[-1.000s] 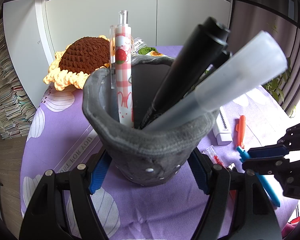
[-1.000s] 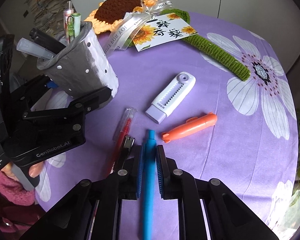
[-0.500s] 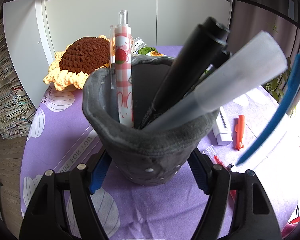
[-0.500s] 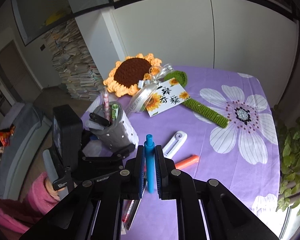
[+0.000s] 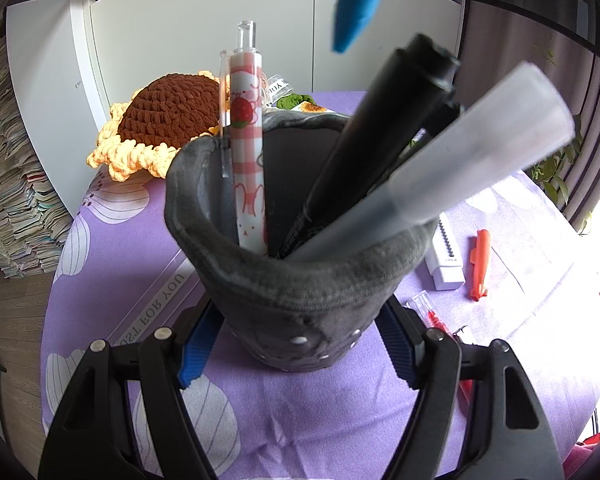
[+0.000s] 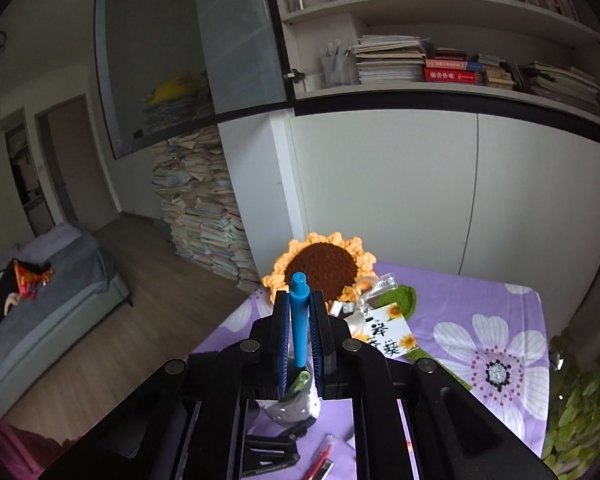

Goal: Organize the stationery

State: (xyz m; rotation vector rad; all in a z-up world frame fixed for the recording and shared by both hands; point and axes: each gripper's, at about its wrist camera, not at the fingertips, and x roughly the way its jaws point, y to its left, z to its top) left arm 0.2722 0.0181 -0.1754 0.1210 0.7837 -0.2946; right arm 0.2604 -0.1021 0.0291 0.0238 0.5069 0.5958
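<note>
A second ago the blue pen (image 6: 299,322) lay flat on the purple bench (image 6: 480,304), low in the right wrist frame, with the right hand-held gripper (image 6: 299,344) around it. Now it stands upright, pinched between the pads, and the view behind it has swung from the bench up to the wall and bookshelves. In the left wrist view the blue pen (image 5: 360,4) has gone from the lower right, through the right edge, to the top centre, above the grey pen holder (image 5: 300,280).
</note>
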